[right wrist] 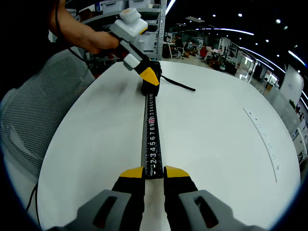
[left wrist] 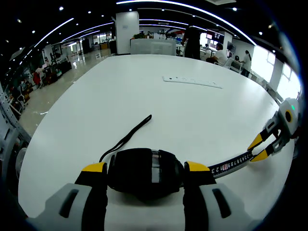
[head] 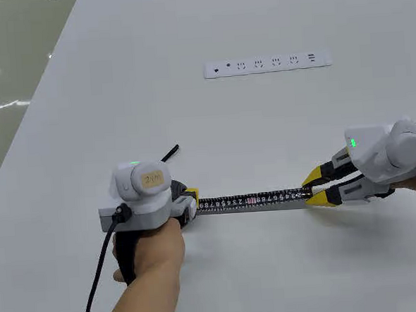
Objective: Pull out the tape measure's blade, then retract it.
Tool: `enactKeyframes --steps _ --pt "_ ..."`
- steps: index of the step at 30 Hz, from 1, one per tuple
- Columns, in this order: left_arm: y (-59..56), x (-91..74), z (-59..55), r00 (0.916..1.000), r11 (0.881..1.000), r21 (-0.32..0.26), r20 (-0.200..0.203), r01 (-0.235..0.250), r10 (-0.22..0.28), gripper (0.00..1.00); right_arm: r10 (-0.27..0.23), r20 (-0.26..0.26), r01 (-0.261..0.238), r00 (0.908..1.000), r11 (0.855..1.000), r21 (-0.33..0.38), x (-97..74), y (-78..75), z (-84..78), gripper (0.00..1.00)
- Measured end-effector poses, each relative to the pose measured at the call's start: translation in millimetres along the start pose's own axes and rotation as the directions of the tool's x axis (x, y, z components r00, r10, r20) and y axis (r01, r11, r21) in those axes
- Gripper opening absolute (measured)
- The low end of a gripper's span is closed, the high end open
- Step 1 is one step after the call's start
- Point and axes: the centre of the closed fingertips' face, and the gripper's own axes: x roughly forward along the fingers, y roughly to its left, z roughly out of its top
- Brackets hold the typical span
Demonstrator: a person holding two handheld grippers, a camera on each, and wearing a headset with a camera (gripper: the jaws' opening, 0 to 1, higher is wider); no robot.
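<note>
The left claw [left wrist: 145,167] is clamped around the tape measure [left wrist: 139,179], which sits low on the white surface [head: 191,114], toward 7 o'clock in the head view. Its blade [head: 249,198] runs out toward 3 o'clock, where the right claw [head: 316,189] is closed on the tip. The pull-out looks well under way, perhaps done. The retraction is not yet begun.

A big open-plan office: long ceiling lights [left wrist: 183,6], people [left wrist: 220,52] seated far off, a white table [head: 263,138] with a power strip [head: 267,64].
</note>
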Motion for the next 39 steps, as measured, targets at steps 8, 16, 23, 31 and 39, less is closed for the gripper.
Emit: enactKeyframes --steps 8,16,23,31,39 --pt "-0.4 0.1 0.6 1.0 1.0 0.01 0.005 -0.006 0.006 0.6 0.0 0.004 0.0 1.0 1.0 -0.001 1.9 0.1 3.5 0.14" --pt "-0.5 -1.3 -0.1 1.0 1.0 0.009 0.005 -0.008 0.008 0.59 0.0 0.007 0.0 1.0 1.0 -0.002 2.8 -0.6 6.1 0.14" --pt "-0.6 -2.0 -0.2 1.0 1.0 0.009 0.006 0.0 0.0 0.59 0.003 0.009 -0.003 1.0 1.0 -0.008 5.6 -0.8 9.4 0.14" --pt "-0.6 -1.4 -0.5 1.0 1.0 0.009 0.004 0.003 -0.003 0.59 0.006 0.007 -0.006 1.0 1.0 -0.015 6.4 0.7 11.9 0.14" --pt "-0.7 -2.9 -0.4 1.0 1.0 -0.002 0.004 0.006 -0.006 0.59 0.006 0.006 -0.006 1.0 1.0 -0.019 6.5 -0.7 13.2 0.14"
